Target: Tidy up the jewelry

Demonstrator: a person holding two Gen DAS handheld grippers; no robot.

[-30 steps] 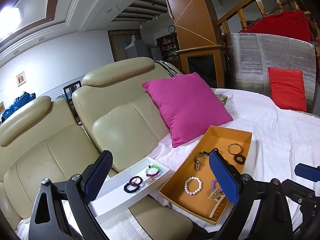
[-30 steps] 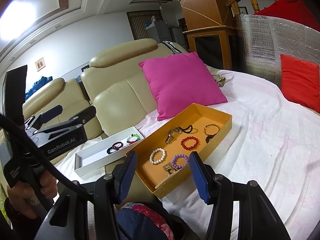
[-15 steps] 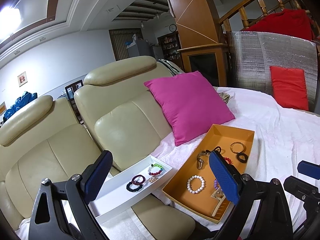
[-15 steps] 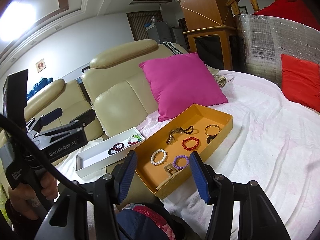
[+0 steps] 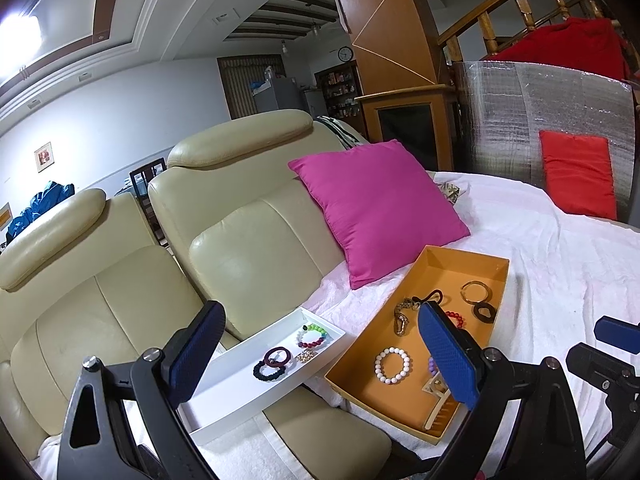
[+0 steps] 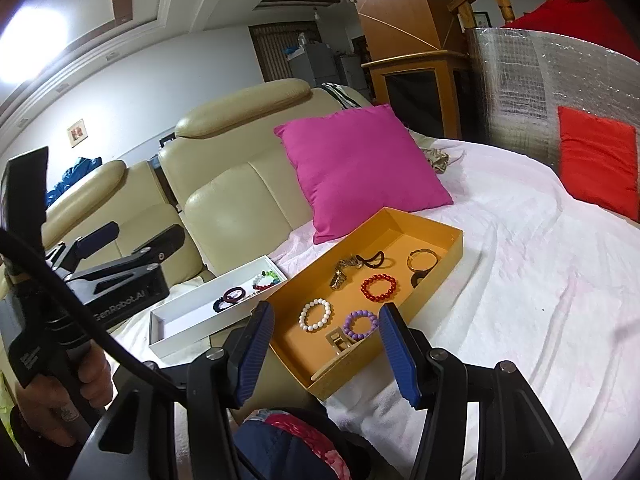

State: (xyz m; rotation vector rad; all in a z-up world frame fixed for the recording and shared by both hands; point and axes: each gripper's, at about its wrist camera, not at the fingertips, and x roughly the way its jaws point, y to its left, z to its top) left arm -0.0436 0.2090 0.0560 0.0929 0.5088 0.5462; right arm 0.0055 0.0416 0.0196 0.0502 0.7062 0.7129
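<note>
An orange tray (image 6: 444,256) on the white cover holds a white bead bracelet (image 6: 316,314), a purple one (image 6: 361,323), a red one (image 6: 380,287), a black hair tie (image 6: 371,259), a gold ring (image 6: 421,260) and a gold clip (image 6: 340,338). A white tray (image 5: 240,384) to its left holds a multicoloured bracelet (image 5: 313,335) and dark rings (image 5: 272,362). My left gripper (image 5: 320,356) is open and empty above both trays. My right gripper (image 6: 326,350) is open and empty near the orange tray's front end.
A pink cushion (image 5: 376,208) leans on the cream sofa (image 5: 248,248) behind the trays. A red cushion (image 6: 598,160) rests against a silver panel at the right. The white cover (image 6: 540,300) spreads to the right of the orange tray.
Both views have shifted slightly; the trays sit a little more to the right in each. Both grippers stay open and empty.
</note>
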